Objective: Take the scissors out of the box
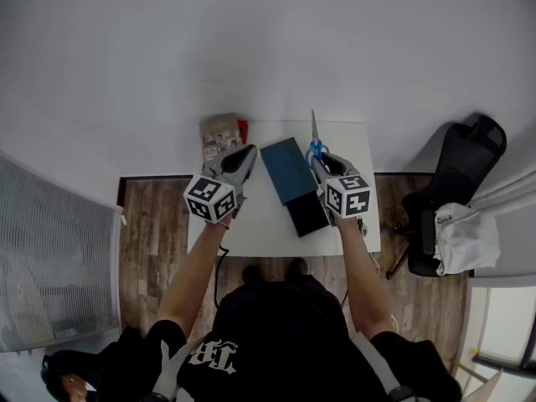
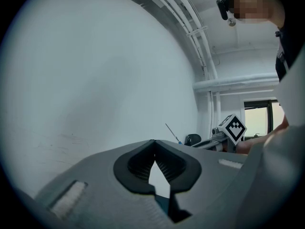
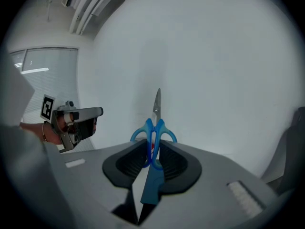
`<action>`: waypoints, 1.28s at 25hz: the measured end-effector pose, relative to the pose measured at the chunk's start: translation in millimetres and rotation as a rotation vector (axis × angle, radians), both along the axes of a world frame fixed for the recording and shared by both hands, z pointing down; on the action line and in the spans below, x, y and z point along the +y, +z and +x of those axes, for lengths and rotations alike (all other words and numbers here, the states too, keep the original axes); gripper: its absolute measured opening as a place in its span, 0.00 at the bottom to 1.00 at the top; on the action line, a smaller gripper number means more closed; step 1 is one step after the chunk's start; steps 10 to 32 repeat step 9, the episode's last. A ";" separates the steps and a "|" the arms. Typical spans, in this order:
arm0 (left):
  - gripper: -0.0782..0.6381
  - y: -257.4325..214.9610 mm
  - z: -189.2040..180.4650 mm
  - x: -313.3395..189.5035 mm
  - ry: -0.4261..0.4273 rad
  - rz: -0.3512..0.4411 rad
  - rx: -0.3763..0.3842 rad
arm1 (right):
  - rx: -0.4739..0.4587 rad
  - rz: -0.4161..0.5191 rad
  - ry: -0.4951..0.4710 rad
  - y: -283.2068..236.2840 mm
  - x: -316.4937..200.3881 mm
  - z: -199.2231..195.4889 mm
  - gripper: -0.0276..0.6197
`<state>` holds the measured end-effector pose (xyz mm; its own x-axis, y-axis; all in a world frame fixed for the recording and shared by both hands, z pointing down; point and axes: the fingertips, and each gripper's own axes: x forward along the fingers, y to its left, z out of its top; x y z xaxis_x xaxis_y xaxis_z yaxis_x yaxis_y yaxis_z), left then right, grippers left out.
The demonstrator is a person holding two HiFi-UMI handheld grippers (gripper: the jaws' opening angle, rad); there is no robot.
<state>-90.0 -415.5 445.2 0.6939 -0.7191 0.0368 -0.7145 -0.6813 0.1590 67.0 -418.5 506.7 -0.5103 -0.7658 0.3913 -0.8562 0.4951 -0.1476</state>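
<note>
We hold the blue scissors [image 3: 157, 104] by the handles in our right gripper [image 3: 151, 147], blades pointing away; left gripper [image 2: 154, 143] closed, empty, near the box [image 1: 289, 172].

You're working in a plain office-like room: a small white desk [image 1: 261, 224] backs against a bare white wall [image 1: 251, 48], over a wood-plank floor [image 1: 159, 224], with a black office chair [image 1: 465, 166] beyond its right edge.

A white table [image 1: 261, 226] stands against the wall [image 1: 251, 48] on a wood floor [image 1: 155, 233]. A packet [image 1: 220, 135] lies at its far left corner, a red item [image 1: 243, 130] beside it. A black chair [image 1: 469, 157] holds a white bag [image 1: 465, 237].
</note>
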 end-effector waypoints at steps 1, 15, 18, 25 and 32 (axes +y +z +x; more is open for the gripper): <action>0.11 0.3 -0.1 -0.3 0.000 -0.001 -0.001 | -0.001 -0.001 0.000 0.4 -0.1 0.3 0.18; 0.11 2.6 -1.0 -1.7 0.000 -0.002 -0.009 | 0.000 -0.008 -0.002 5.0 -0.2 -0.2 0.18; 0.11 2.6 -1.0 -1.7 0.000 -0.002 -0.009 | 0.000 -0.008 -0.002 5.0 -0.2 -0.2 0.18; 0.11 2.6 -1.0 -1.7 0.000 -0.002 -0.009 | 0.000 -0.008 -0.002 5.0 -0.2 -0.2 0.18; 0.11 2.6 -1.0 -1.7 0.000 -0.002 -0.009 | 0.000 -0.008 -0.002 5.0 -0.2 -0.2 0.18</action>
